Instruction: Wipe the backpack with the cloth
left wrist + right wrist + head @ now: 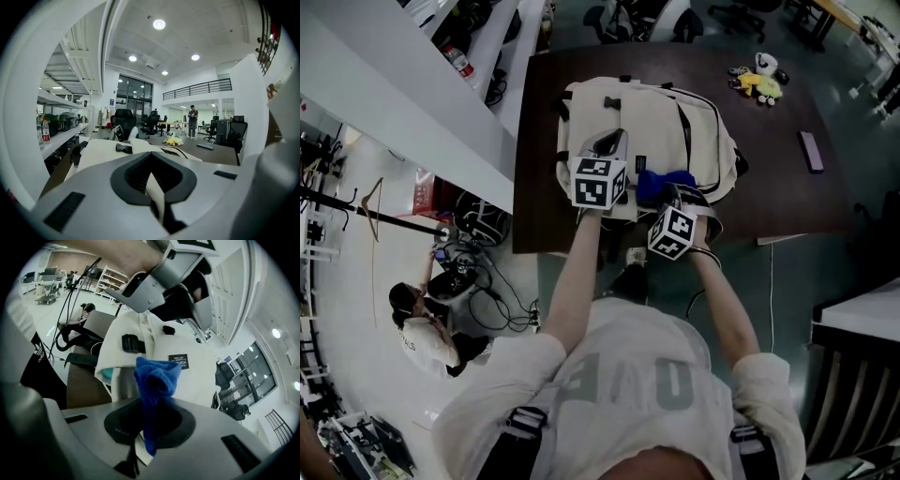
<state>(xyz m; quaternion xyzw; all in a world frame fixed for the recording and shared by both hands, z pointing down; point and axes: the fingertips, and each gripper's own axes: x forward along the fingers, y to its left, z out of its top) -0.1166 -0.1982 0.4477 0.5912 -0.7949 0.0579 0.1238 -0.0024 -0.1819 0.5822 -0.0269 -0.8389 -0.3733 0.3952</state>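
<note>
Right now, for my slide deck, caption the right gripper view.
Right gripper clamps a blue cloth before the cream backpack.

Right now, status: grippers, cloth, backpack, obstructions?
Left gripper shut, over cream fabric backpack. Right gripper shut on crumpled blue cloth. No obstruction seen.

The head view is dim and grey-toned; the dark table (769, 187) swallows shadow detail and straight lines bow toward the edges. Both gripper views are brighter, lit by round ceiling lights (159, 24) that flare white, and black fisheye corners ring each picture. The nearest foreground is soft in each, while the blue cloth (157, 380) looks fairly crisp and saturated.
</note>
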